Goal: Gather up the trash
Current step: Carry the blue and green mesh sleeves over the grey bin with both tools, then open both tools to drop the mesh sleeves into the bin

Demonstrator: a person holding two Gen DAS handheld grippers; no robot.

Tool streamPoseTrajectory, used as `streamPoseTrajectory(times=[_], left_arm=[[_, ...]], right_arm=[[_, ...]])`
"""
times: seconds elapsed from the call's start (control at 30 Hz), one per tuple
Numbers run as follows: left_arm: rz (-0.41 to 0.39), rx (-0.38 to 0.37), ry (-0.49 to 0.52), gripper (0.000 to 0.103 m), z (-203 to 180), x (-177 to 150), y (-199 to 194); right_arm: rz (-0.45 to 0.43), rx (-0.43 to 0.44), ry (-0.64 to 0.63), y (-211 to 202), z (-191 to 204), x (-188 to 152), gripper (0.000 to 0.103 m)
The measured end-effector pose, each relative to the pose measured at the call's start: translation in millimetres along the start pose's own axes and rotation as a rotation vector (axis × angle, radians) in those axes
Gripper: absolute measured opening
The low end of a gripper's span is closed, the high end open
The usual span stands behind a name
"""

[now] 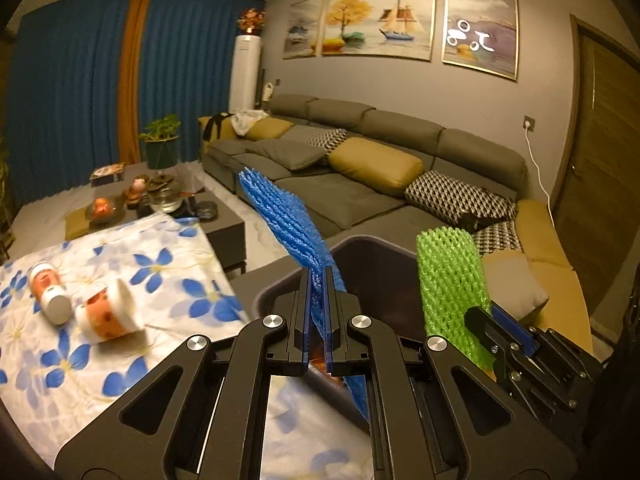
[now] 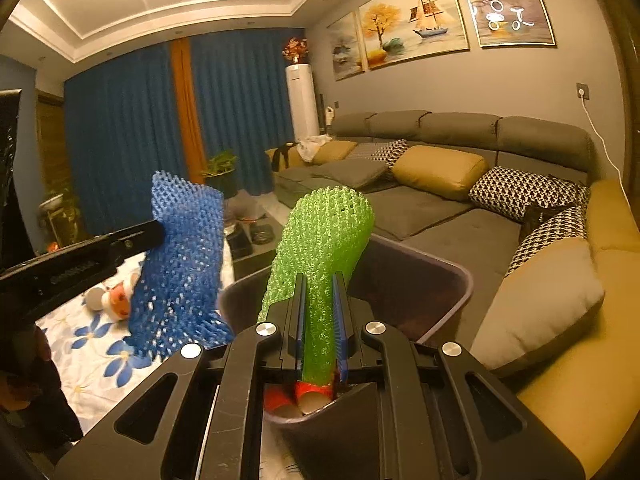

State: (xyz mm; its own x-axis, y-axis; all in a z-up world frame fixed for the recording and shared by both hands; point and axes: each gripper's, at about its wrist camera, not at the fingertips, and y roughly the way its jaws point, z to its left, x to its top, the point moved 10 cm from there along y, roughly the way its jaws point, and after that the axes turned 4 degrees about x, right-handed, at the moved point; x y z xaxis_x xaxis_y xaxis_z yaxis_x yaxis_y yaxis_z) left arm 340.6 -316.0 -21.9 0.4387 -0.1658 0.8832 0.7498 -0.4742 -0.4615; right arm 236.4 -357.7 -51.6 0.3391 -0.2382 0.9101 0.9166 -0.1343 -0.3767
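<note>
Two foam fruit nets, one to each gripper, both held over the bin.

Left wrist view:
- left gripper [image 1: 319,320], jaws nearly closed, pinching 1 blue foam net [image 1: 288,224] near its lower part; the net stands up and leans left, its tail hanging below the jaws.
- dark plastic bin [image 1: 280,280], 1, directly ahead of the fingers; the net is judged to be carried here for dropping.
- right gripper [image 1: 486,326], entering from the right, clamped on 1 green foam net [image 1: 450,280] held at the bin's right side.
- small orange-and-white containers, 2, lying on their sides on the floral cloth [image 1: 120,360]: bottle [image 1: 48,292] and cup [image 1: 108,316], touching; likely trash not yet gathered.

Right wrist view:
- right gripper [image 2: 319,320], jaws narrow, squeezing the green foam net [image 2: 324,240] at its waist, so the top bulges open above the bin.
- left gripper [image 2: 156,232], at left, holding the blue foam net [image 2: 184,264] beside the bin's rim.
- red paper cups [image 2: 314,392], at least 2, already inside the bin.
</note>
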Motion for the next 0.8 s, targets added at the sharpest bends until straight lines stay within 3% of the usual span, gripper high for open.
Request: streamPoseTrajectory(times=[0.2,0.8], left_arm=[[0.021,-0.001,0.037,0.004,-15.1,-4.2,28.6],[0.099,-0.032,0.013,0.005,-19.7,-16.3,65.2]], right_arm=[[0.013,-0.025,0.006,13.5,-10.8,-0.6,0.013],[0.049,-0.049,0.021,39.8,-14.8,0.6,0.014]])
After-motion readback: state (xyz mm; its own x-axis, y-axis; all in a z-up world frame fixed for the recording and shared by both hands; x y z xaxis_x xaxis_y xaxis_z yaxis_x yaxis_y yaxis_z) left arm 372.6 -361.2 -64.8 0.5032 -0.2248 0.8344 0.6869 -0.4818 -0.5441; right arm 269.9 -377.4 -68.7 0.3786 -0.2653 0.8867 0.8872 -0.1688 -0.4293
